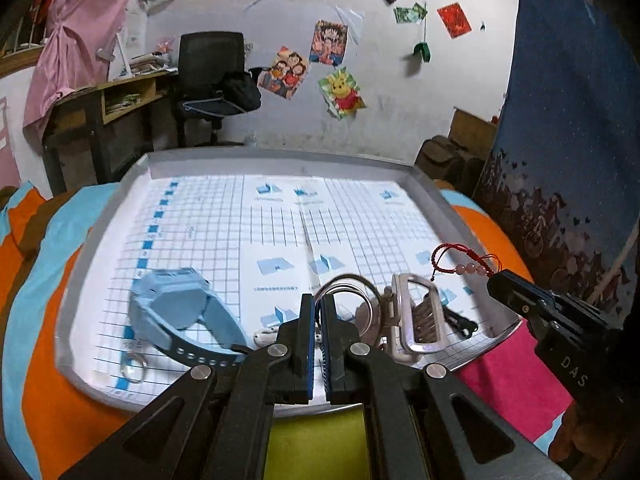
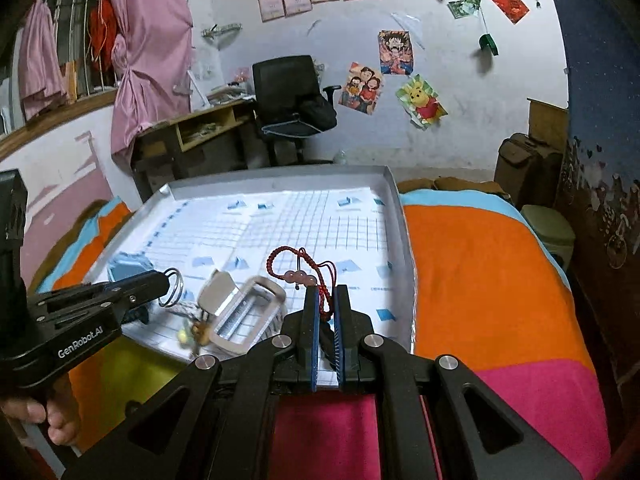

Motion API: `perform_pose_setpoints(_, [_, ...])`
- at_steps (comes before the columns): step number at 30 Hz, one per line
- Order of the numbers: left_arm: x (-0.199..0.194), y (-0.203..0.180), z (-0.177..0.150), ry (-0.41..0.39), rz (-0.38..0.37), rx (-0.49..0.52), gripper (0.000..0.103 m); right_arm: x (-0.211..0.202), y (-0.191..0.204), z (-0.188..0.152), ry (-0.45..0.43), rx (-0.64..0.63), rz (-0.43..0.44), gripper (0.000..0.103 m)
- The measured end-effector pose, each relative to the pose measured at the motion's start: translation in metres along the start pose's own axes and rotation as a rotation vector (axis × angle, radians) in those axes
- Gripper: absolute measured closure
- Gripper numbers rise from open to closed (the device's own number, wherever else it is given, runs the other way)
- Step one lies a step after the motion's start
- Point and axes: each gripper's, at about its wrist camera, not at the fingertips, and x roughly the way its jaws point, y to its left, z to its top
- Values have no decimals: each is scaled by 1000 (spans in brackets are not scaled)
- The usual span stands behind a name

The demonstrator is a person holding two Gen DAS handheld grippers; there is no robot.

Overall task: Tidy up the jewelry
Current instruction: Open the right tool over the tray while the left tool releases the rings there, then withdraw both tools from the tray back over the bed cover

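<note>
**Bedroom tray, both grippers loaded: ring left, cord bracelet right**

Bedroom with a poster-covered wall behind; work surface was a grey tray lined with grid paper, sitting on an orange/blue/pink blanket.

Right gripper: jaws narrow, pinching the red cord bracelet by its tail cords. Loop and pink beads hung free just past the fingertips, over the near right part of the tray. Judgement: very light, limp, will swing and snag; the cord is the right hold, beads would slip.

Left gripper: jaws nearly closed on a metal ring at its near edge. Judgement: light, rigid, slick; a thin rim can rotate in the pads.

Outward: silver buckle clip just right of the ring, touching a small clutter I couldn't resolve. Blue watch near left, small clear ring nearer still.

Pose: both tools low over the near edge, pointing far, right one angled in toward the left. A hand gripped the left handle.
</note>
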Motion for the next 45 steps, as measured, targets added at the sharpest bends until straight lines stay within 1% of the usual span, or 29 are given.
perform_pose_setpoints(3, [8,-1,-3,32,13,-6,99,6,-1,-4,21,-1,-5,96])
perform_pose_setpoints(6, [9,-4,-4,34,35,2,99,10,-6,-9,41,4,-7,96])
perform_pose_setpoints(11, [10,-7,-3,57,47,-5,99,17,-10,-15,75,11,-14,95])
perform_pose_setpoints(13, [9,-6,-3,59,55,-9,98,15,-12,-16,76,11,-20,93])
perform_pose_setpoints(14, [7,-5,-2,58,58,-11,97,14,-13,-16,73,12,-20,90])
perform_pose_setpoints(15, [5,-5,-3,55,60,-13,94,11,-14,-17,69,12,-21,83])
perform_pose_setpoints(17, [-1,-4,-4,43,63,-18,84,4,-15,-17,56,10,-27,76])
perform_pose_setpoints(19, [-12,-4,-5,15,69,-33,63,-6,-16,-16,37,10,-28,75])
perform_pose_setpoints(20, [-17,-4,-6,1,67,-40,59,-11,-18,-15,30,12,-27,75])
perform_pose_setpoints(21, [-26,-4,-7,-24,65,-51,47,-18,-19,-14,17,13,-26,75])
perform_pose_setpoints(22, [-31,-4,-7,-40,65,-58,41,-26,-19,-14,3,12,-27,74])
perform_pose_setpoints(23, [-39,-4,-7,-57,64,-66,40,-33,-19,-13,-8,11,-28,71])
perform_pose_setpoints(24, [-48,-4,-8,-73,58,-73,39,-42,-19,-12,-26,9,-31,65])
perform_pose_setpoints(26, [-63,-4,-10,-92,51,-81,34,-65,-18,-12,-73,6,-34,58])
perform_pose_setpoints(28, [-83,-7,-14,-130,51,-87,18,-87,-17,-12,-109,-1,-32,54])
perform_pose_setpoints(29, [-97,-8,-18,-159,52,-88,15,-97,-17,-12,-122,-5,-31,50])
perform_pose_setpoints(31, [-119,-8,-25,-207,52,-85,5,-121,-13,-14,-161,-15,-28,43])
perform_pose_setpoints(33, [-146,-8,-36,-259,59,-84,1,-145,-11,-18,-198,-21,-20,30])
perform_pose_setpoints(35, [-167,-7,-43,-296,65,-86,0,-168,-7,-22,-228,-27,-9,24])
perform_pose_setpoints(37, [-192,-6,-55,-337,78,-93,0,-192,-3,-29,-260,-33,4,15])
perform_pose_setpoints(38, [-205,-5,-61,-354,83,-97,0,-203,-2,-32,-274,-37,12,7])
perform_pose_setpoints(39, [-214,-3,-64,-367,86,-99,0,-218,0,-38,-290,-39,25,4])
perform_pose_setpoints(41, [-235,-3,-74,-391,98,-98,0,-237,4,-46,-313,-46,44,1])
perform_pose_setpoints(45, [-274,-3,-100,-432,116,-77,0,-274,11,-68,-341,-72,69,1])
